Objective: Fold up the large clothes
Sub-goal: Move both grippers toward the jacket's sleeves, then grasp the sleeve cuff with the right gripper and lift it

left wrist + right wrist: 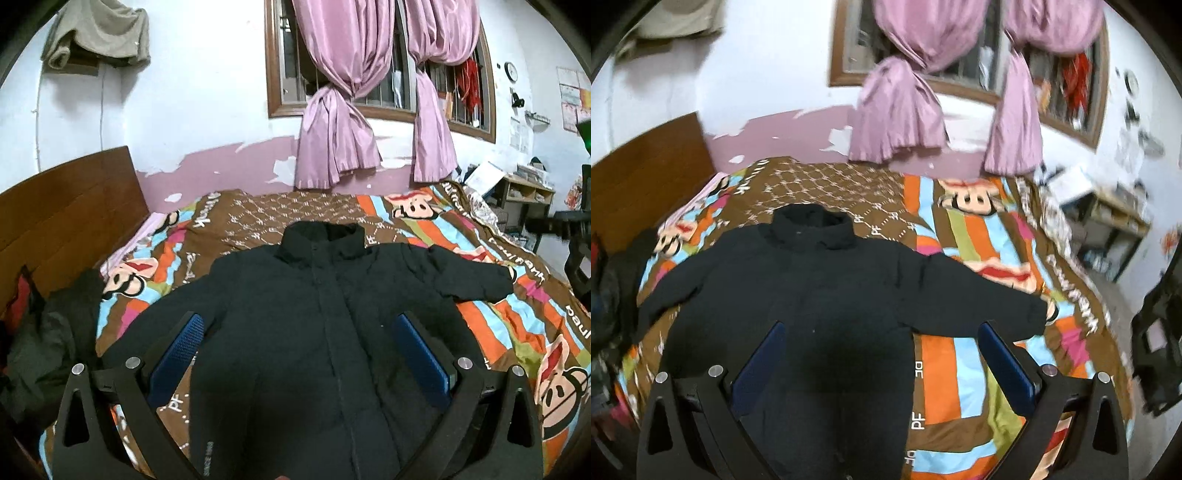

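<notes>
Both tongs, the left gripper point(295, 354) and right gripper point(882, 354), hover released and hold nothing over the black puffer jacket point(325, 314), spread front-up at frame centre on the cartoon-print bedspread point(491, 332). Its padding looks soft, bulky and springy, likely slippery, so I would pinch deep at the right-frame cuff point(1039, 314) or at a shoulder seam.

Right gripper point(882, 345) held wide apart above black jacket point(812, 295), spread flat on bed point(960, 369); one sleeve point(979, 306) extended beyond right finger.
</notes>
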